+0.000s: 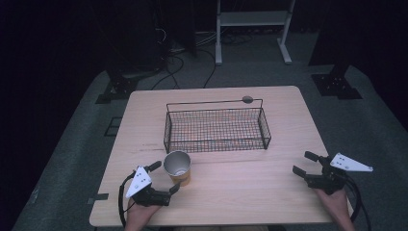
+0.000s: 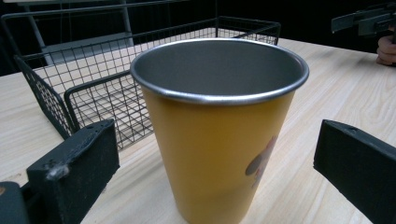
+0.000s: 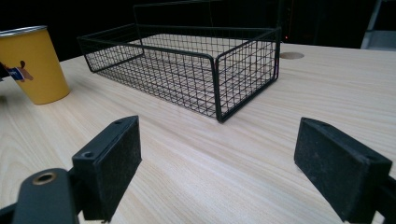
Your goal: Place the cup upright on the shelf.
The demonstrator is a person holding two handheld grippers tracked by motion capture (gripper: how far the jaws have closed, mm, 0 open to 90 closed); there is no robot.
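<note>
Straddling a yellow cup (image 1: pixel 177 168) with jaws spread wide, left gripper (image 1: pixel 164 177) at the tabletop's (image 1: pixel 250 192) near-left corner.

Cup upright on the tabletop, steel rim and bare metal inside, small printed figure on its side; it stands near the front edge, left of centre, just in front of the near-left corner of the black wire basket (image 1: pixel 216 129), apart from it. In the left gripper view the cup (image 2: pixel 219 126) sits between the two black jaws, a gap showing on each side, nothing clamped. Right gripper (image 1: pixel 303 164) near the front-right corner, held by a hand (image 1: pixel 334 204), jaws wide apart with only bare wood between them. Basket sits mid-tabletop toward the far edge.
</note>
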